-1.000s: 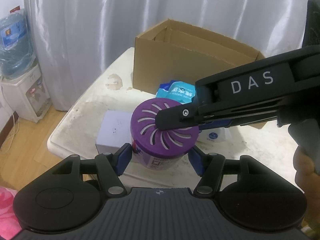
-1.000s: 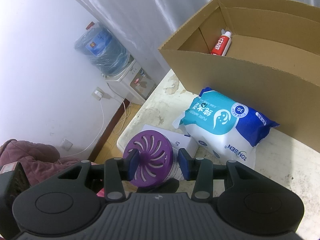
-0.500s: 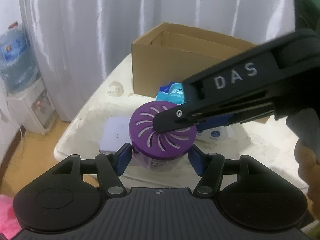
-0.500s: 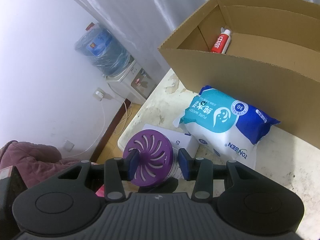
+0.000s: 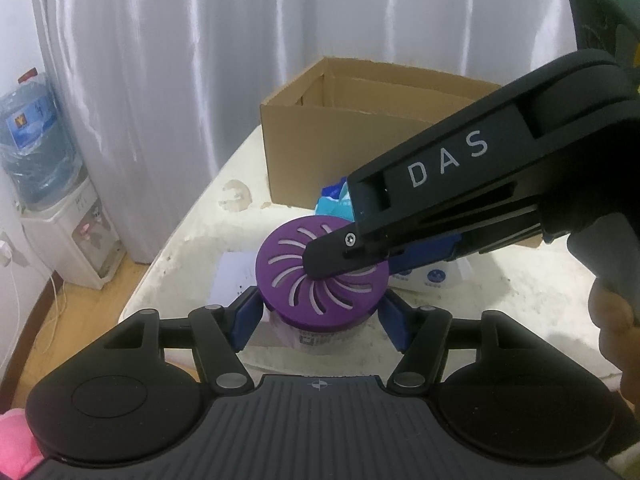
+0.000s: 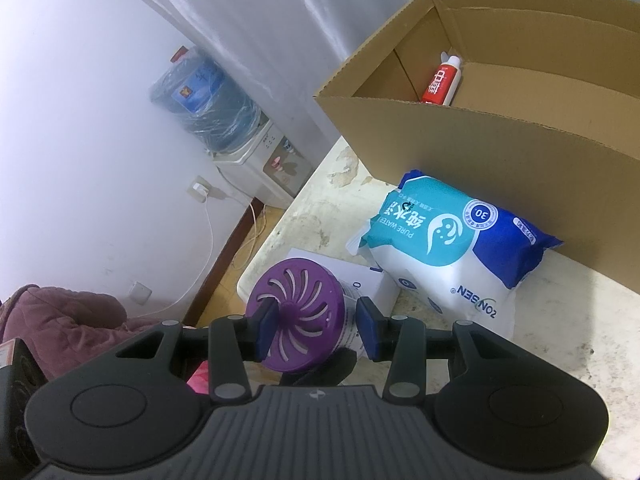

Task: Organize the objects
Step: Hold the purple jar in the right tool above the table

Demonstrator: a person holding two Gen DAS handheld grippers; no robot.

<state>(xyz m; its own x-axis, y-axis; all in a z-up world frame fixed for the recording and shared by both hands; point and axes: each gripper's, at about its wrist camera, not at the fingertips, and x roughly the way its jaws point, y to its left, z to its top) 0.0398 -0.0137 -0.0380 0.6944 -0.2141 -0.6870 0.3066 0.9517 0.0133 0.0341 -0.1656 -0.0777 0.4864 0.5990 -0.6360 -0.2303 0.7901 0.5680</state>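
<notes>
Freshener sits upright between both sets of jaws. I read the right gripper clamped on its purple lid; the left gripper brackets the body below, pads parting. Box lies ahead of the right jaws.

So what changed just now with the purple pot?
The left gripper is opening, and its jaws are loosening around the purple air freshener. The right gripper kept its grip on the purple top. The wipes pack and the cardboard box stayed put.
</notes>
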